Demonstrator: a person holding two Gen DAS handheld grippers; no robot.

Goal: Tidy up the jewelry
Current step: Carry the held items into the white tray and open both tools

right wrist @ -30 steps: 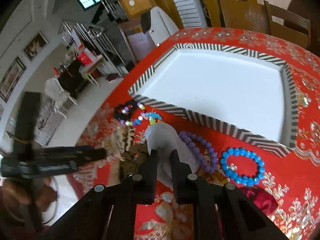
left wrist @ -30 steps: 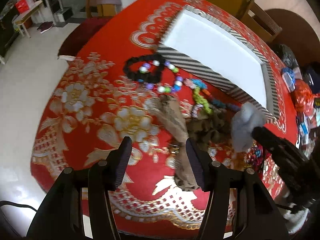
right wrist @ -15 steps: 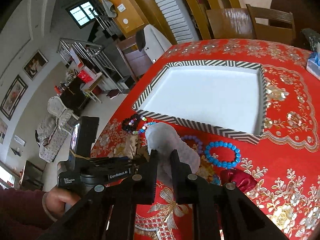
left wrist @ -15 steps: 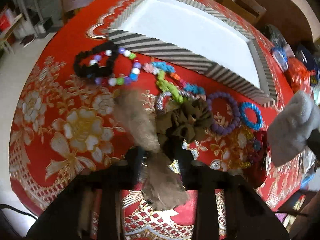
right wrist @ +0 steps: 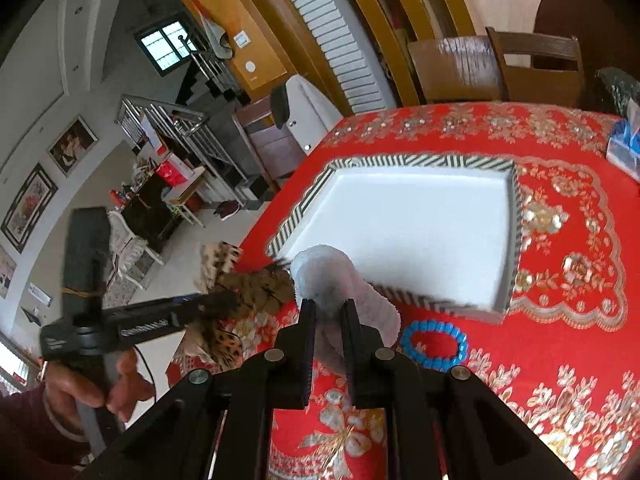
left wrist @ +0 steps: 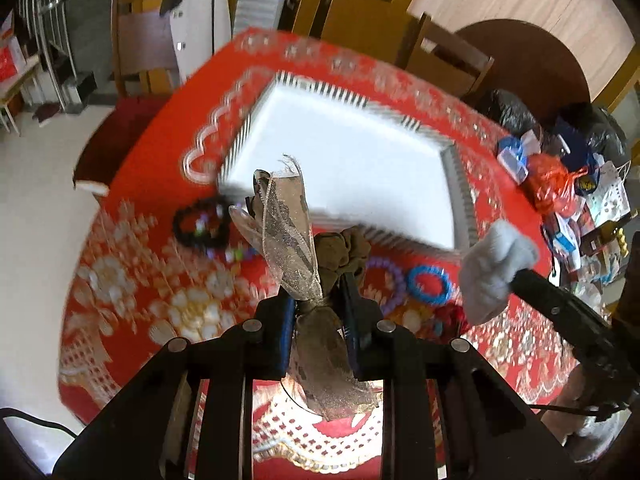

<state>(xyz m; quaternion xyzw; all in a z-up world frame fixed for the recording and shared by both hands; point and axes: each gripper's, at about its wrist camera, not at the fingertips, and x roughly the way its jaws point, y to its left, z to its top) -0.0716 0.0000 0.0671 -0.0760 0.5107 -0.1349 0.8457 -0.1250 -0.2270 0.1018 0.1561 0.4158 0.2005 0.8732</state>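
Observation:
My left gripper [left wrist: 318,296] is lifted off the red tablecloth, its jaws closing on a brown scrunchie with a sheer ribbon [left wrist: 292,240]; the pads press its knot. My right gripper [right wrist: 328,312] is shut on a grey fluffy scrunchie [right wrist: 324,272], also raised, to the right of the left one. Beyond both lies the white tray with a striped rim [left wrist: 460,200], nothing in it. A blue bead bracelet [left wrist: 430,284], a purple one [left wrist: 390,280] and a black one [left wrist: 200,224] lie on the cloth in front of the tray.
Bags and small packets [left wrist: 560,184] crowd the table's right side. A dark red item [left wrist: 448,316] lies near the blue bracelet. Wooden chairs [right wrist: 536,68] stand behind the table. A person's hand [right wrist: 80,384] grips the left tool.
The left gripper closed on the brown ribbon scrunchie and lifted it off the cloth. The right gripper rose with the grey scrunchie still held.

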